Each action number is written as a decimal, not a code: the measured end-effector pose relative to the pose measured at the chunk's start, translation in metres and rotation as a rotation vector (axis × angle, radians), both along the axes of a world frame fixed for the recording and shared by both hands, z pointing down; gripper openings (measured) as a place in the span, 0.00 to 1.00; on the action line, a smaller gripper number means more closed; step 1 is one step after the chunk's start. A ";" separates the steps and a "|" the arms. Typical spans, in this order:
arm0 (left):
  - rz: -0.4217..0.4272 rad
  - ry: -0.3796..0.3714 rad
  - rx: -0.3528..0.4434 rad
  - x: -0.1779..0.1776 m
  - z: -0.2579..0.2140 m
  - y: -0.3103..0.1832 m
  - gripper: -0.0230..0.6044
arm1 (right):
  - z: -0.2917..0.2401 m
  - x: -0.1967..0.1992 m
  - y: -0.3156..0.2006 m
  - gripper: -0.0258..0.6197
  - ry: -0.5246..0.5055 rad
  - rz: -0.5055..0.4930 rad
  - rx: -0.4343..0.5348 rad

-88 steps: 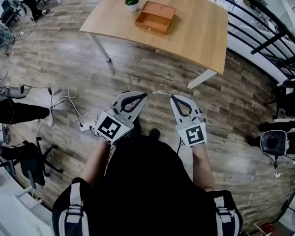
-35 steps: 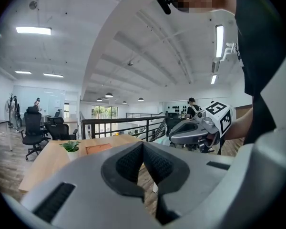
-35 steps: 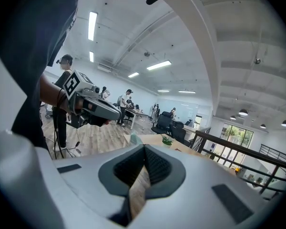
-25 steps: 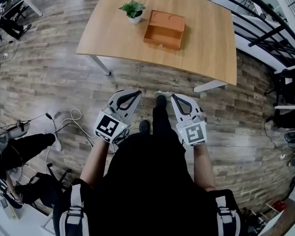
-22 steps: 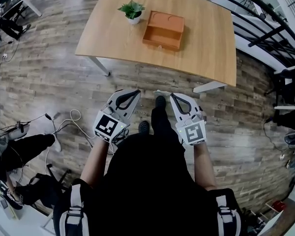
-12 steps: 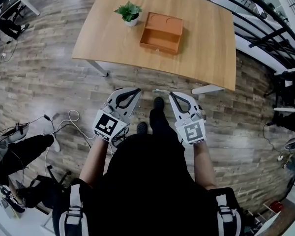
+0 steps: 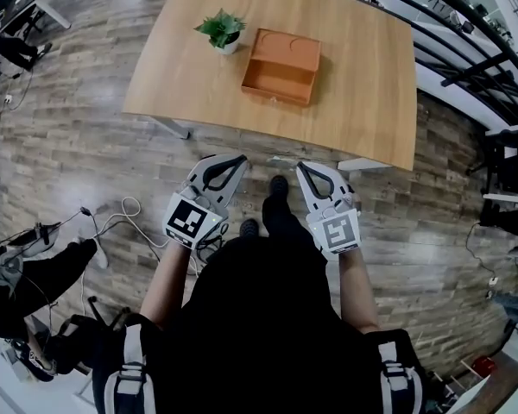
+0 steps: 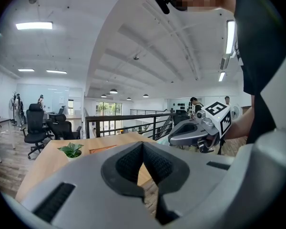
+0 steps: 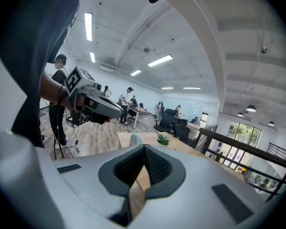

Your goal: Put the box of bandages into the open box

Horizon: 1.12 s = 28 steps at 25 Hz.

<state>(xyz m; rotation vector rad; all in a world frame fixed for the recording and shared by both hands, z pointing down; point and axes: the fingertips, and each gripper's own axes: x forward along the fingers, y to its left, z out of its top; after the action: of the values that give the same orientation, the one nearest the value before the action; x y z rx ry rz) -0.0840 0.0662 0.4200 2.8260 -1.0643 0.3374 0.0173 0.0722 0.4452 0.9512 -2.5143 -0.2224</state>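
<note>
Pinching a pale, flat box of bandages (image 7: 281, 158) at the tips of the right gripper (image 7: 299, 166), with the left gripper (image 7: 243, 159) clenched empty.
Held side by side over the plank floor (image 7: 86, 145), near the table (image 7: 363, 59); well apart from the open box (image 7: 281, 65) up on it, just beside a potted plant (image 7: 219, 29).

Bare tabletop (image 7: 363, 76) right of open box (image 7: 281, 65), potted plant (image 7: 221, 31) close at left

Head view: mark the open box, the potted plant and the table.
open box (image 7: 278, 79), head view, on its orange inside.
potted plant (image 7: 217, 28), head view, on the green leaves.
table (image 7: 363, 84), head view, on the bare wooden top.
</note>
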 end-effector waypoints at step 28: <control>-0.196 -0.051 -0.026 0.032 0.004 -0.110 0.07 | 0.021 0.025 -0.130 0.08 -0.063 -0.186 -0.077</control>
<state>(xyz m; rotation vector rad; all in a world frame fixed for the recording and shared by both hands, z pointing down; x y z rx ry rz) -0.0523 -0.0436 0.4236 2.6745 -1.3236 0.4031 0.0423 -0.0573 0.4666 0.7051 -2.6502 -0.1538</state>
